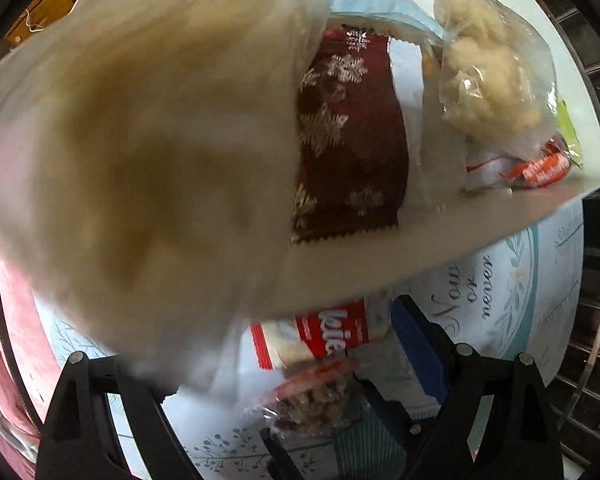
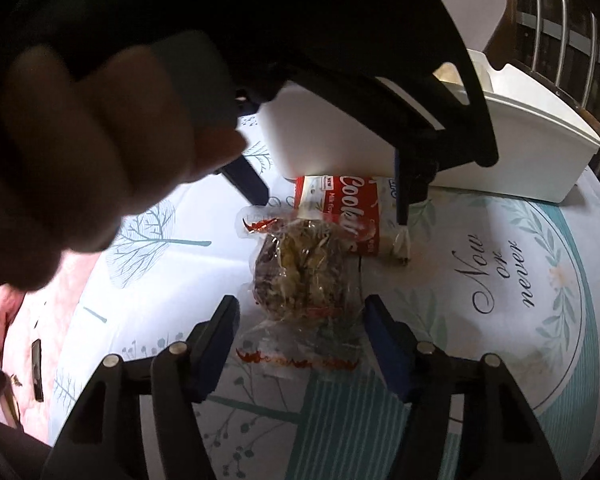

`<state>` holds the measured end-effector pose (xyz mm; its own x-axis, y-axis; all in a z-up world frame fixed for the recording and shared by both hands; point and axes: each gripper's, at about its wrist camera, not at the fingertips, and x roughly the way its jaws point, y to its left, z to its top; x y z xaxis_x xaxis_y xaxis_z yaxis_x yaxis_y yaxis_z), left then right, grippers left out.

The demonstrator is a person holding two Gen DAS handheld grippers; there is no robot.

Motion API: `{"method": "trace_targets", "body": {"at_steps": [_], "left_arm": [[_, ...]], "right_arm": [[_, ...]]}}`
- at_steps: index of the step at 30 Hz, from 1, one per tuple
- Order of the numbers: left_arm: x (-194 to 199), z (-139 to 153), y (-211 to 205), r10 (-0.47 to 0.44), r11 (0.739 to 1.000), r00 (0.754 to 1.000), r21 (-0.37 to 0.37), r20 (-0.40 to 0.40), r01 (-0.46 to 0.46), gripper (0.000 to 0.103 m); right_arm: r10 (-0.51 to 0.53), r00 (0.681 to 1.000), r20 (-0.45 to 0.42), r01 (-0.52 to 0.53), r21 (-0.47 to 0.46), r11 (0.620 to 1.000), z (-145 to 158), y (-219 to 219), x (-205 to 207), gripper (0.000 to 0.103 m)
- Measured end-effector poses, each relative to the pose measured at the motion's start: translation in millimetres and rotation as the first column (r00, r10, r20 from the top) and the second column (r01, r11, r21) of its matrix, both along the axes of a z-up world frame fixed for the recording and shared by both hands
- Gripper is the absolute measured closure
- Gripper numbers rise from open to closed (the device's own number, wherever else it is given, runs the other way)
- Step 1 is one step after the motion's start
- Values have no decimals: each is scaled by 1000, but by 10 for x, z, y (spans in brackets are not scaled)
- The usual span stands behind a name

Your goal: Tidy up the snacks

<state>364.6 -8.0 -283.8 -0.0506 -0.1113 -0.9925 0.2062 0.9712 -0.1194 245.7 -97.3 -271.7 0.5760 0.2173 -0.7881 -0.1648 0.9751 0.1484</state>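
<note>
A big pale beige snack bag (image 1: 148,152), blurred, fills the left wrist view above the white bin (image 1: 380,256). It covers the left finger of my left gripper (image 1: 240,320), while the blue right pad stands bare and apart from it. In the bin lie a dark red snowflake packet (image 1: 352,140), a clear bag of pale puffs (image 1: 488,68) and an orange-red packet (image 1: 540,168). My right gripper (image 2: 302,320) is open and straddles a clear packet of brown mix (image 2: 300,276), pads close beside it. A red cookies packet (image 2: 340,208) lies just beyond, against the bin (image 2: 520,140).
A person's hand (image 2: 100,160) holds the left gripper, whose blue fingers (image 2: 248,184) hang by the bin's near end. The printed tablecloth (image 2: 500,272) spreads to the right. A metal railing (image 2: 560,20) runs at the far right, and pink fabric (image 2: 28,320) lies at the left.
</note>
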Motion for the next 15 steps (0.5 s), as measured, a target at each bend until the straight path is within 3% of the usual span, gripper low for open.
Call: {"method": "trace_targets", "body": {"at_steps": [15], "left_arm": [[228, -153, -283, 58, 995, 998, 79, 10, -59, 14]], "right_arm": [[-28, 996, -81, 34, 76, 997, 91, -685, 6, 42]]}}
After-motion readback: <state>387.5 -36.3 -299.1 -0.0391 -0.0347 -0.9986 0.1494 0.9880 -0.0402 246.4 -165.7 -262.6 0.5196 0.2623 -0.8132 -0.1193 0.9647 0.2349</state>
